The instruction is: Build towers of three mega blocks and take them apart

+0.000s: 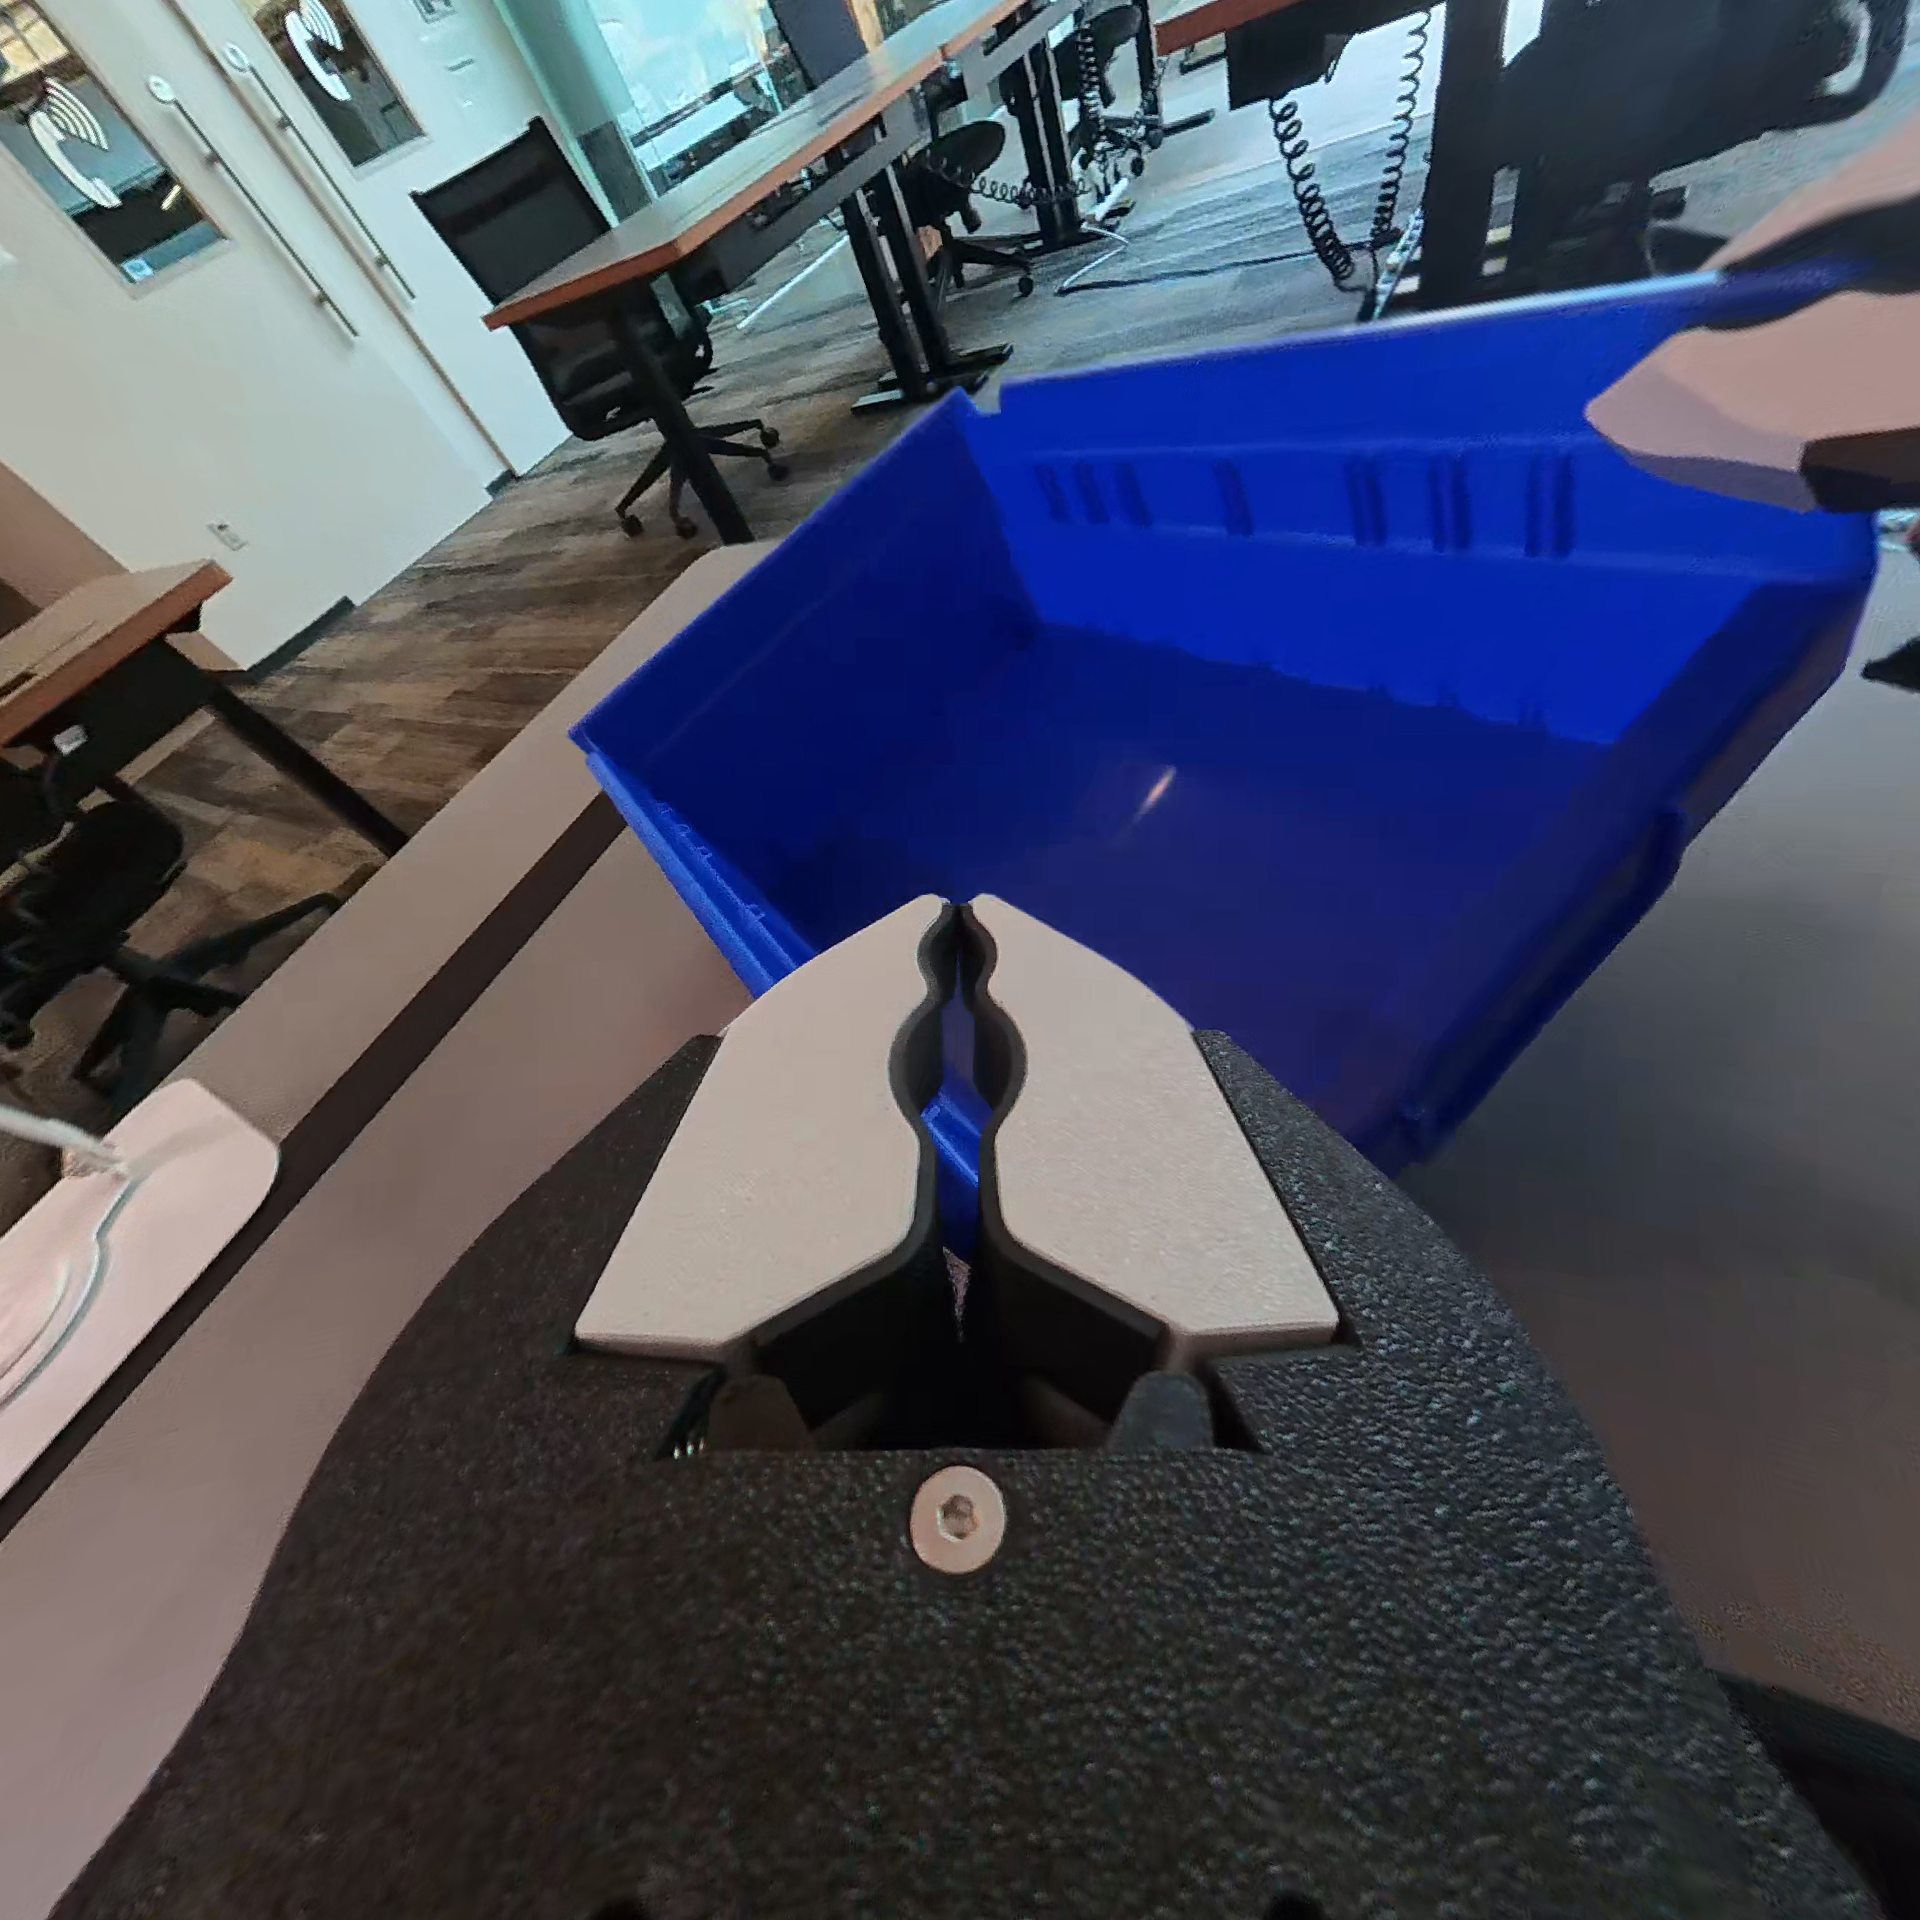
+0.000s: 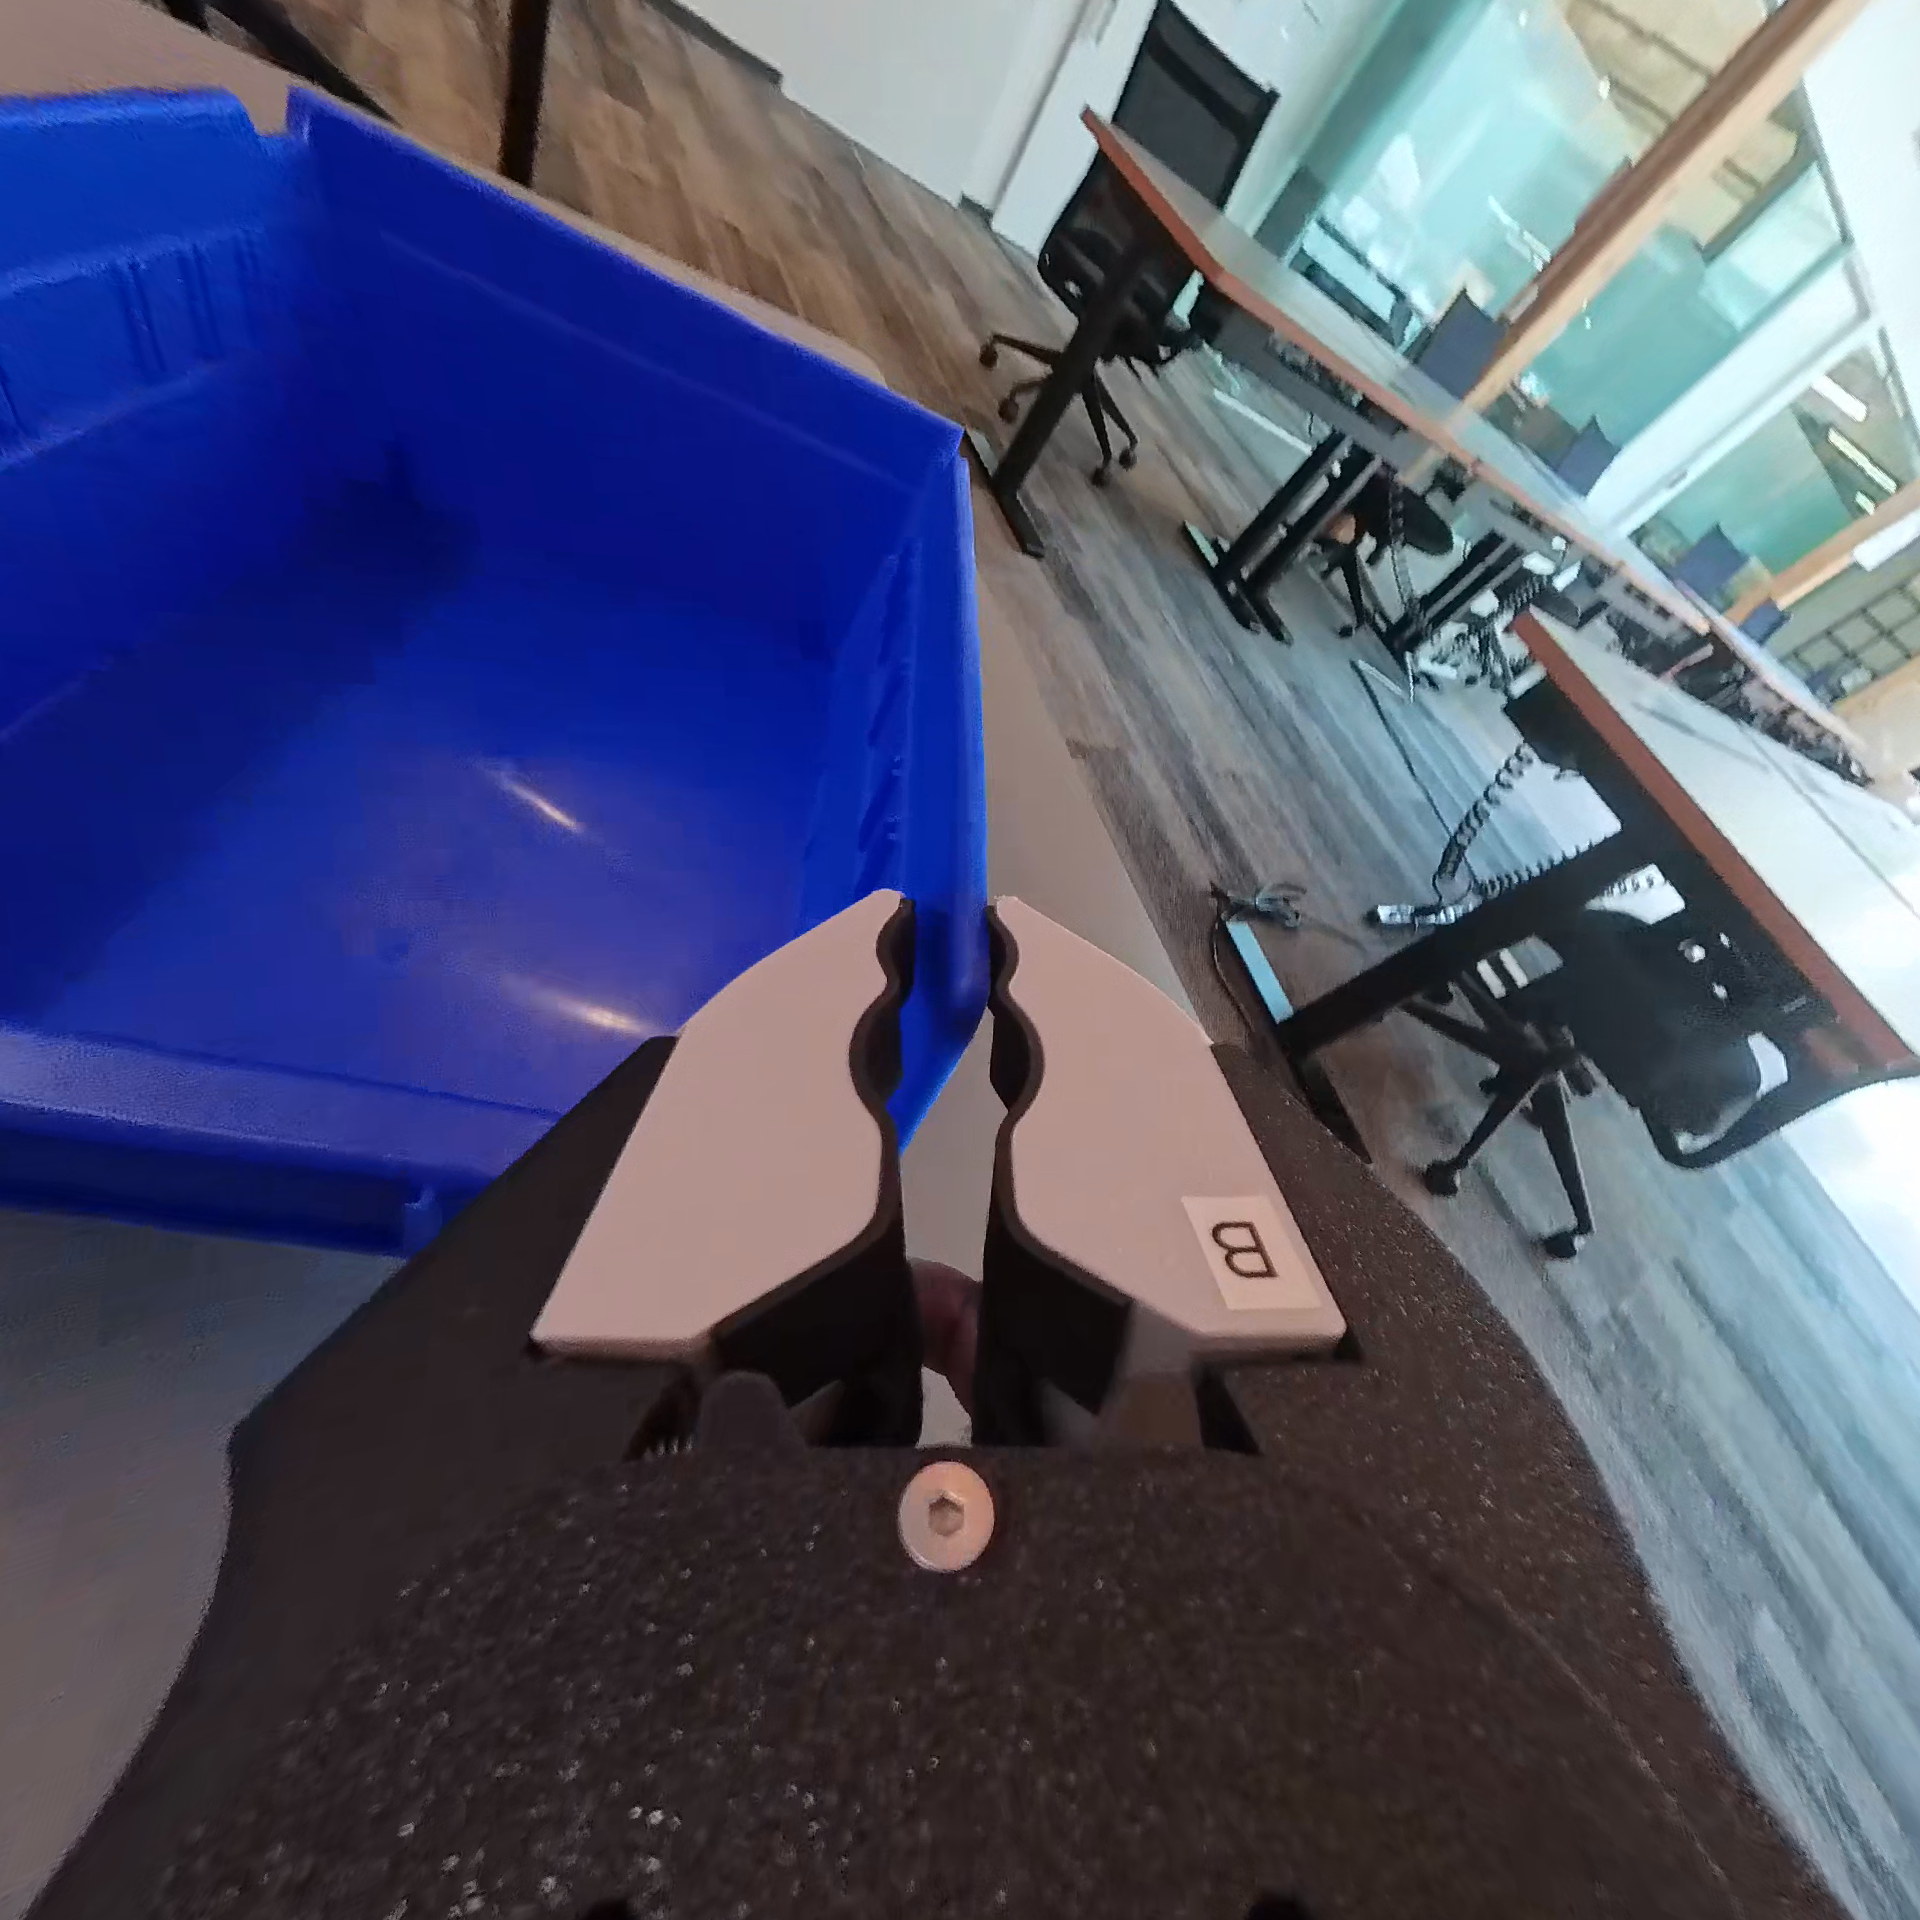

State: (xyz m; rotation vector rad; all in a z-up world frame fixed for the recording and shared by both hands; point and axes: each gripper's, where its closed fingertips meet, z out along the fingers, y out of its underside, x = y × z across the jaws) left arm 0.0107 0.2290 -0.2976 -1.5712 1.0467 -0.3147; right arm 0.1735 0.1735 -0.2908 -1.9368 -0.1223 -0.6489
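No mega blocks show in either view. An empty blue plastic bin (image 1: 1195,831) sits tilted over the grey table (image 1: 1662,1195). My left gripper (image 1: 957,912) is shut at the bin's near corner, and the blue wall shows in the gap between its fingers. My right gripper (image 2: 951,914) is shut on the bin's side wall (image 2: 951,966), which stands between its fingers. It also shows in the left wrist view (image 1: 1652,338) at the top right, closed over the bin's far rim. The bin (image 2: 416,675) fills the left of the right wrist view.
The table edge (image 1: 499,935) runs along the bin's left side, with a drop to the wood-pattern floor beyond. A white pad (image 1: 125,1226) lies at the left. Desks and black office chairs (image 1: 623,343) stand across the room. More desks (image 2: 1714,790) line the right. The gap from one gripper's tips to the other's is roughly 15 cm.
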